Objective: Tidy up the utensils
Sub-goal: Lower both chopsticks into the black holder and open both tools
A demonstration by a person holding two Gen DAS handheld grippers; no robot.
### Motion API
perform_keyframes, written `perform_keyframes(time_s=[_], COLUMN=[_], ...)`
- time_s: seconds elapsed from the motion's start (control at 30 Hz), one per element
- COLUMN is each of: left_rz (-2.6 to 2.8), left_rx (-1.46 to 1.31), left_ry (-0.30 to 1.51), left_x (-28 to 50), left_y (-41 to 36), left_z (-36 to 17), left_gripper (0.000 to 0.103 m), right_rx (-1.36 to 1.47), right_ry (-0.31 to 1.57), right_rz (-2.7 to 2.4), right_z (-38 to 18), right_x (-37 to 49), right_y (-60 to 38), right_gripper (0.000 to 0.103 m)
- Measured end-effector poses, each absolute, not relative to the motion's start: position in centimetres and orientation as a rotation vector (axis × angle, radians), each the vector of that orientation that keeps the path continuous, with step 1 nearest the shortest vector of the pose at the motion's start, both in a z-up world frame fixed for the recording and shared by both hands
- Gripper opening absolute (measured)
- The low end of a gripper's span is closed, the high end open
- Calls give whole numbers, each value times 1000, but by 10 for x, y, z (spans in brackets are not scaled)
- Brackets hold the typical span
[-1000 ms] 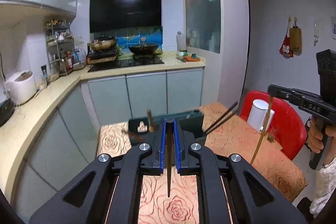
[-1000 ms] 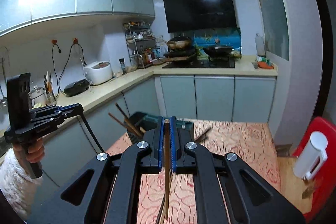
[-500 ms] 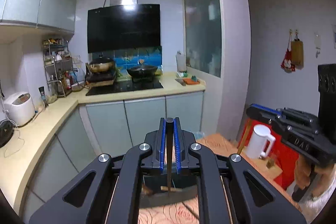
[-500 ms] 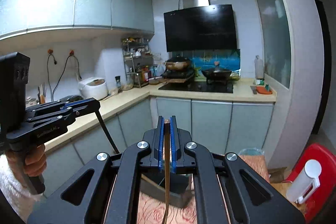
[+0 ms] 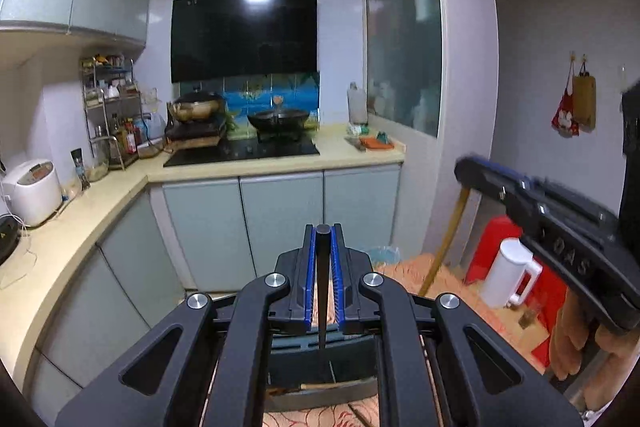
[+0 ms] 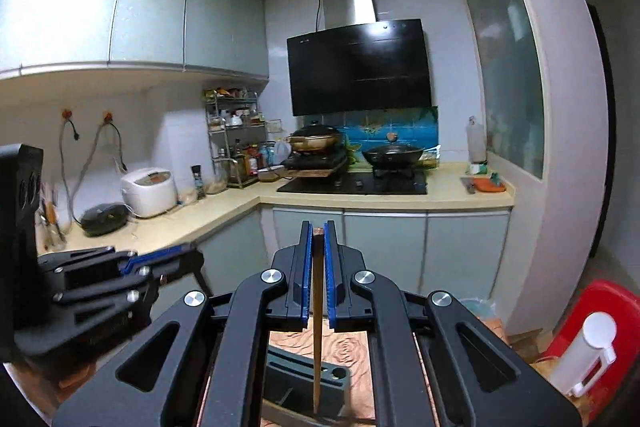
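My left gripper (image 5: 322, 229) is shut on a dark chopstick (image 5: 322, 307) that hangs point down between the blue pads. Its tip hovers just over the dark slotted utensil holder (image 5: 320, 361). My right gripper (image 6: 319, 225) is shut on a light wooden chopstick (image 6: 317, 327), which also hangs down with its tip over the holder (image 6: 296, 371). Each wrist view shows the other tool: the right gripper (image 5: 464, 165) with its pale stick at the right edge, the left gripper (image 6: 188, 255) at the left edge.
The holder stands on a table with a rose-patterned cloth (image 6: 352, 347). A white jug (image 5: 508, 277) and a red chair (image 5: 494, 247) are at the right. Beyond the table run the grey cabinets, the L-shaped counter (image 5: 80, 211) and the stove (image 5: 244, 147).
Both grippers have risen and moved forward over the table, each still holding its chopstick. The holder now lies right under the fingers, and most of the tablecloth has dropped out of view.
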State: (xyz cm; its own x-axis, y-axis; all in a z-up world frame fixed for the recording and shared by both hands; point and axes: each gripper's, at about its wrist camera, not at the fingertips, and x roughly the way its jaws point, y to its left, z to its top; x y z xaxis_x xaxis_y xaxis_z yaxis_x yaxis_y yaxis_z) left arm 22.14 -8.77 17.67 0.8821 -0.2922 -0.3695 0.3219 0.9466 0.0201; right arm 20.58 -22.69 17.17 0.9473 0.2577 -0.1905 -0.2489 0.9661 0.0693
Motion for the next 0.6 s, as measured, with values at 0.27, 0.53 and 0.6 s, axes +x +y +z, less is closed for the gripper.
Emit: perform_keyframes(time_s=[0.27, 0.53, 0.6], left_rz=[-294, -285, -286], left_rx=[85, 66, 54], left_ry=[448, 489, 488], left_x=[233, 236, 235], left_y=[-74, -60, -55], left_z=[132, 115, 116], left_gripper=[7, 7, 12], right_rx=[-31, -33, -35], right_ry=[274, 348, 363], right_rz=[247, 266, 276], right_z=[129, 106, 104], right_x=[214, 218, 217], right_y=[-213, -209, -207], right_gripper=[7, 8, 19])
